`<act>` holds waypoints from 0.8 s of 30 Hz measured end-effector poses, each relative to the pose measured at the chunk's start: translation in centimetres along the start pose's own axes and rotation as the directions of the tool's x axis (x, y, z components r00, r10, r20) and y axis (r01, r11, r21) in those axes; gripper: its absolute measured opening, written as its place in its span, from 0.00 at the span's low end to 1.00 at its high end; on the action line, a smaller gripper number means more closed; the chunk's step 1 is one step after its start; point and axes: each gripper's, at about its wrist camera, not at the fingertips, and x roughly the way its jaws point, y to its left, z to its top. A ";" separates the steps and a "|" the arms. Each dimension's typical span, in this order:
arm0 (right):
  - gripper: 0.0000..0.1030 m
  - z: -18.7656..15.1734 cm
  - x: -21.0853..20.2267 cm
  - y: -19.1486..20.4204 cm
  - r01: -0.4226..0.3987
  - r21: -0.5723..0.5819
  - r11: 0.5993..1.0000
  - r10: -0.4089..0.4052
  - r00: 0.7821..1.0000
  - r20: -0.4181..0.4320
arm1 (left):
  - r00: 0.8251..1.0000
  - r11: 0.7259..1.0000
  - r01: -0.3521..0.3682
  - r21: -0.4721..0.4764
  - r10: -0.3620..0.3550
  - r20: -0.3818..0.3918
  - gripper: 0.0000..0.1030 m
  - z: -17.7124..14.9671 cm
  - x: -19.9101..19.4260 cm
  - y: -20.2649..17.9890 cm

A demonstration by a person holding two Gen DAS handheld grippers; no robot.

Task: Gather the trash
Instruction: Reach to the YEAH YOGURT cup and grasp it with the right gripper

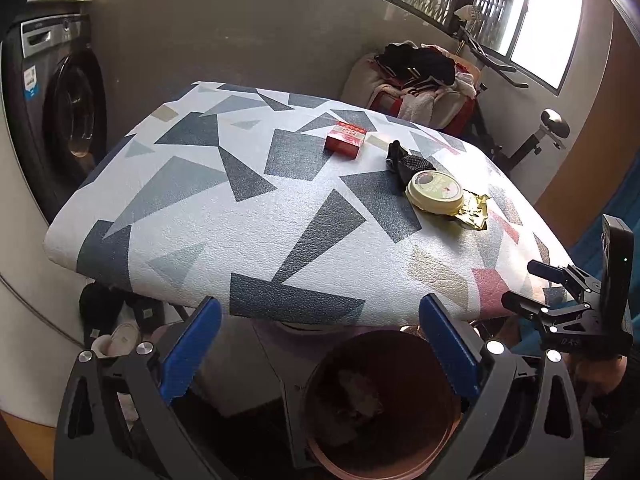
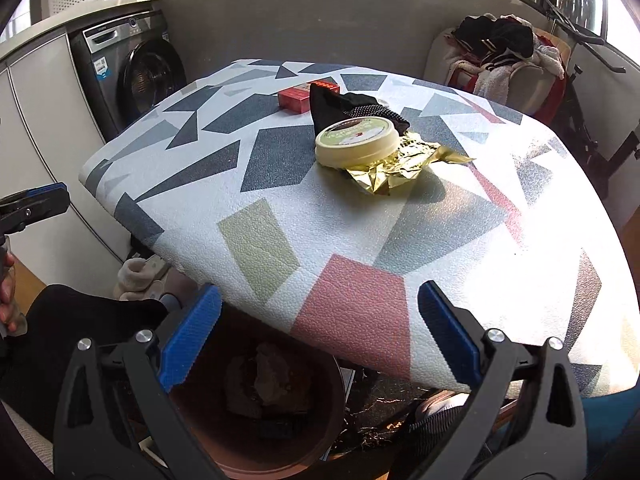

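Nearest the lens, left tongs spread wide and empty, blue pads flanking a brown bin on the floor just under the tabletop's near edge, crumpled scraps already at the bottom. Right tongs likewise released, gripping nothing, poised over the same bin seen lower left.

Remaining trash clustered on the tabletop: round cream lid resting on a crumpled gold foil wrapper, black pouch touching behind, red carton farthest back. From the right tongs, cluster at about 12 o'clock, near; from the left tongs, lid and foil off toward 1 o'clock, well apart, with the carton near 12 o'clock and farther. Right hand judged the nearer one for lid and foil. Foil's long axis running roughly 8 to 2 o'clock in the right view, so likely best pinched across its short width at the exposed 4 o'clock corner, clear of the lid.

Tabletop covered in a pebbled cloth of grey, navy, pink and olive polygons, sunlit at the right. Around it: washing machine at 10 o'clock, heap of clothes at 1 o'clock, barred windows behind, slippers on the floor at the left.
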 end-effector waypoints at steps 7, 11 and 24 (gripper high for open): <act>0.94 6.9 3.8 -1.6 0.056 -0.066 0.996 -0.054 0.998 0.034 | 1.000 0.999 -0.019 -0.045 0.020 0.021 0.94 1.5 0.6 2.0; 0.94 9.5 7.1 -1.7 0.078 -0.099 0.992 -0.077 0.997 0.010 | 1.000 0.997 -0.029 -0.068 0.029 0.007 0.94 1.5 1.2 3.2; 0.92 12.1 13.7 -1.9 0.113 -0.099 0.989 -0.123 0.987 -0.103 | 0.999 0.992 -0.048 -0.117 0.045 -0.029 0.94 1.2 2.9 5.1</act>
